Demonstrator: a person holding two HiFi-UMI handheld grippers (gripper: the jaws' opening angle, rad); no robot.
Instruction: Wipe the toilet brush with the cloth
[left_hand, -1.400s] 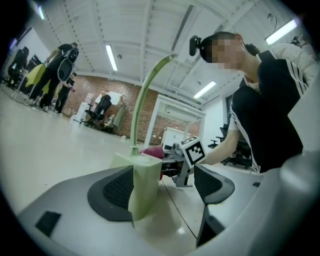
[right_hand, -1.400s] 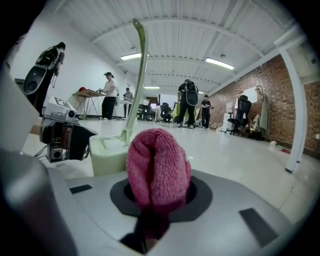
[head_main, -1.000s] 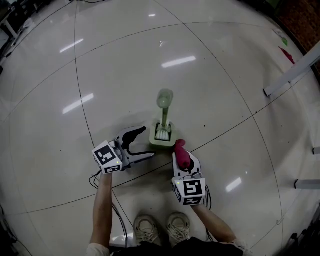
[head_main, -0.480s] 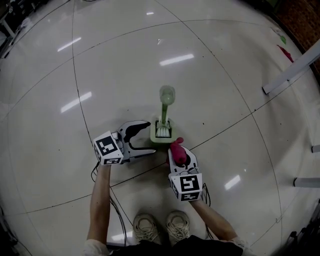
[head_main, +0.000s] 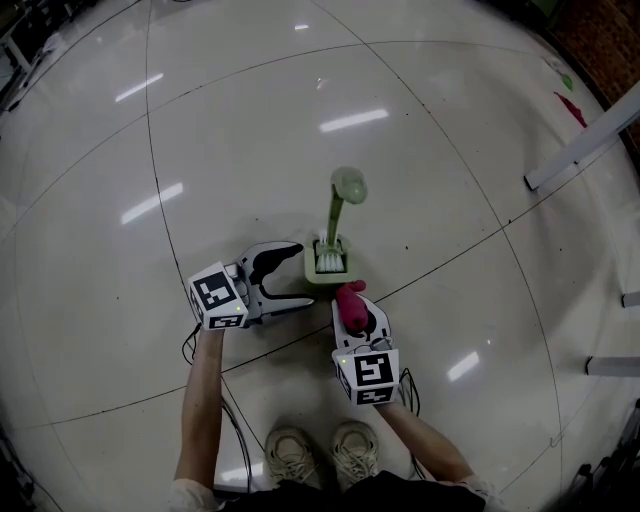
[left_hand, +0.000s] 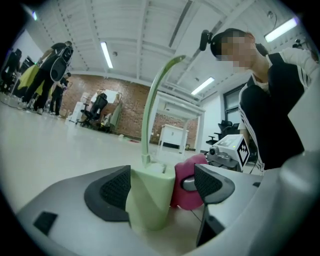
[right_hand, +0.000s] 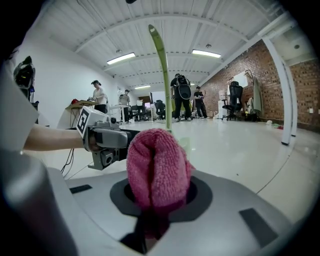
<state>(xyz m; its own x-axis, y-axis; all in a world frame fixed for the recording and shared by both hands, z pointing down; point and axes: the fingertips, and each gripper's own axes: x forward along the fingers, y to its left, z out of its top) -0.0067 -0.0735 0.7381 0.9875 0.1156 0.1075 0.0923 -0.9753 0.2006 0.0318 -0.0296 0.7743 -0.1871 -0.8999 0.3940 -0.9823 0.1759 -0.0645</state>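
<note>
The toilet brush (head_main: 336, 212) stands in its pale green holder (head_main: 326, 263) on the tiled floor (head_main: 250, 130). The left gripper's (head_main: 300, 277) jaws gape wide, with the holder just ahead between them. The right gripper's (head_main: 357, 316) jaws clamp a pink cloth (head_main: 348, 298) beside the holder. A white bar (head_main: 585, 150) lies well apart.

We see green brush (head_main: 336, 210) standing in holder (head_main: 327, 266), handle leaning toward 1 o'clock. Left gripper (head_main: 298, 277) just beside holder at 9 o'clock, jaws wide apart. Right gripper (head_main: 353, 308) at 5 o'clock, pinching pink cloth (head_main: 349, 298).
</note>
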